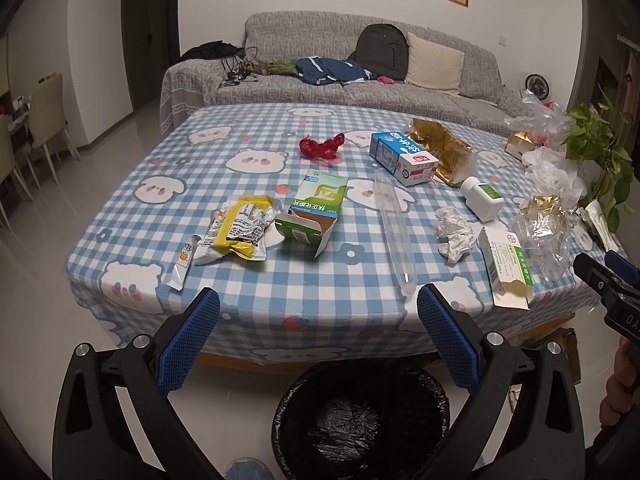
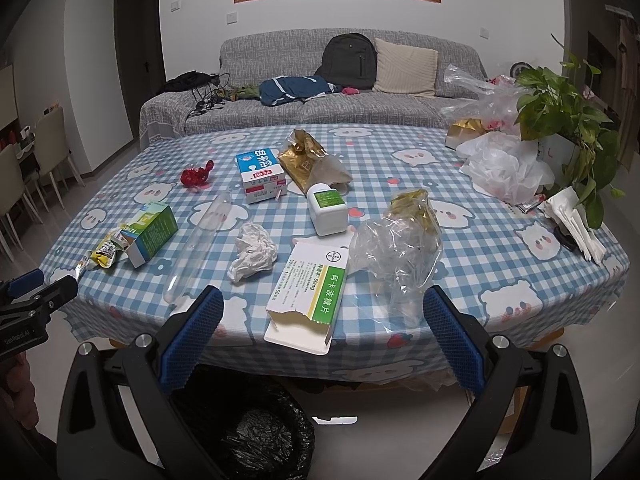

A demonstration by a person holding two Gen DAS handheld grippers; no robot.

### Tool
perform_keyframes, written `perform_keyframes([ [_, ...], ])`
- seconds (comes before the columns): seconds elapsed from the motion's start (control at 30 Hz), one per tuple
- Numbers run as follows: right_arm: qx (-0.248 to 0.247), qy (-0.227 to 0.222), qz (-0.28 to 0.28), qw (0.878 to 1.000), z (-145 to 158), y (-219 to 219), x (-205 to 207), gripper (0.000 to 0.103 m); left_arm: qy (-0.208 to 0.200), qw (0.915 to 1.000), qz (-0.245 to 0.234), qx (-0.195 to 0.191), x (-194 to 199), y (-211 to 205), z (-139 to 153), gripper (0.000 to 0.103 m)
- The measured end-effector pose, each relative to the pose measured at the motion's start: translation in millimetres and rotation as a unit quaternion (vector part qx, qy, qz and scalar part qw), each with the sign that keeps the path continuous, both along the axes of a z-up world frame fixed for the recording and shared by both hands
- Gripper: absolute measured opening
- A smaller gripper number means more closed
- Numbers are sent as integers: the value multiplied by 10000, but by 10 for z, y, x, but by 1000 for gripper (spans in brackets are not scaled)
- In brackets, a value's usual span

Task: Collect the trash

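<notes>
The left claw [image 1: 318, 308] is spread wide, blue pads [image 1: 188, 344] apart and holding nothing. The right claw [image 2: 323, 308] gapes equally, empty. From the left wrist view, the right claw sits at about 3 o'clock, a hand [image 1: 618, 384] below it.

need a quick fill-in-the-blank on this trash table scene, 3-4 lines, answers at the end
1. Both tools, left and right, are ____ and hold nothing.
2. The trash bin has a ____ liner.
3. The crumpled tissue lies between the clear tube and the ____ box.
4. The white pill bottle has a ____ label.

Answers: open; black; torn-open; green
</notes>
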State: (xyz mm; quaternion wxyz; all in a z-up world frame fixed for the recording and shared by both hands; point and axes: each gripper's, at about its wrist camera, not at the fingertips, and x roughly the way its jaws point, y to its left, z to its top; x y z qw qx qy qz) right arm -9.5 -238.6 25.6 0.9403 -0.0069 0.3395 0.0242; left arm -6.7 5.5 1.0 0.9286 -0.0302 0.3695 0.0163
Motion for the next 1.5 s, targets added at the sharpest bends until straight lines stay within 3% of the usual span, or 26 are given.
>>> perform_keyframes([
  [0.87, 111, 3, 95, 9999, -12, 117, 154, 96, 60, 9999, 139, 13, 100, 204, 6, 97],
  [1.5, -6, 474, 484, 9977, -336, 794, 998, 90, 595, 9966, 551, 139, 905, 912, -382, 95],
])
